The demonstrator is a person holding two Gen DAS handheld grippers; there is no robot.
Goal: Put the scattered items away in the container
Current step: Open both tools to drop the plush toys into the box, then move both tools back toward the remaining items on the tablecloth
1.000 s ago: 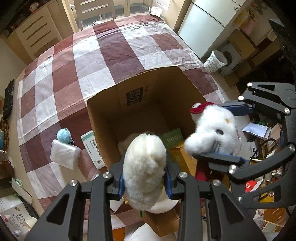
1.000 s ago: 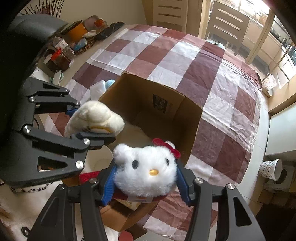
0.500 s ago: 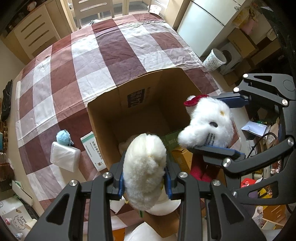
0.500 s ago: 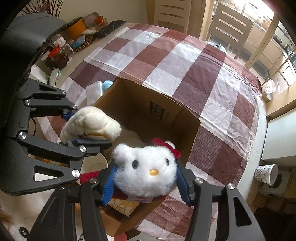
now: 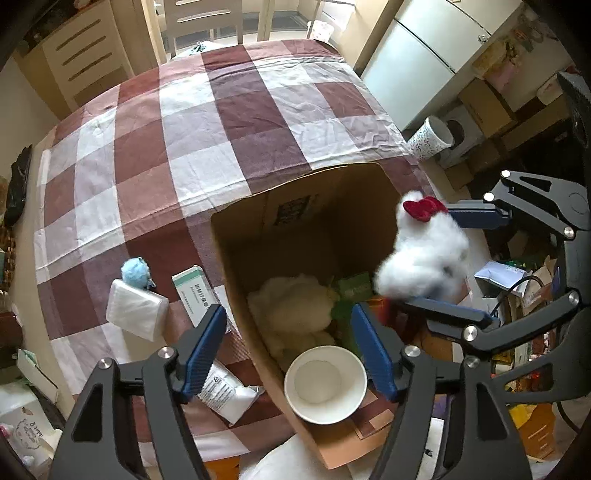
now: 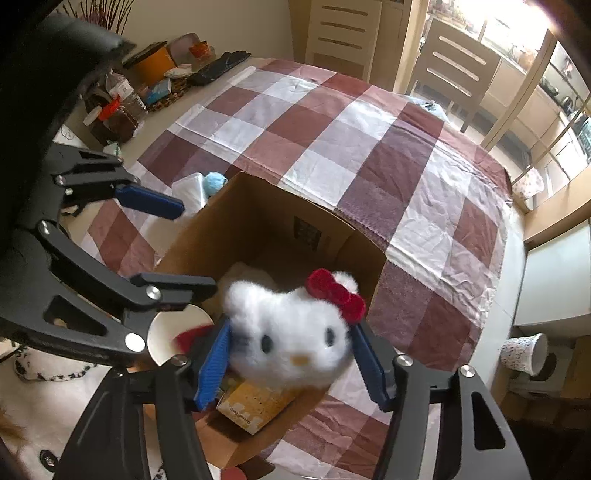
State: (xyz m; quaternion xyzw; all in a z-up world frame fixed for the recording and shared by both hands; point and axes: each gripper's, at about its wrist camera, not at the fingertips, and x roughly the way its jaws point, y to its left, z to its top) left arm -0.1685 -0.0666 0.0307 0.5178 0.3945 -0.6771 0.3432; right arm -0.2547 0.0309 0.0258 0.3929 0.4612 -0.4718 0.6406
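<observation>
Daylight glare from windows (image 6: 517, 33) top right, room evenly lit, fisheye warp w/ dark vignetted edges.

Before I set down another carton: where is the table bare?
The checked tablecloth beyond the cardboard box is bare out to the far chairs. It is crowded left of the box, around the blue pom-pom, tissue pack and green-and-white carton.
</observation>
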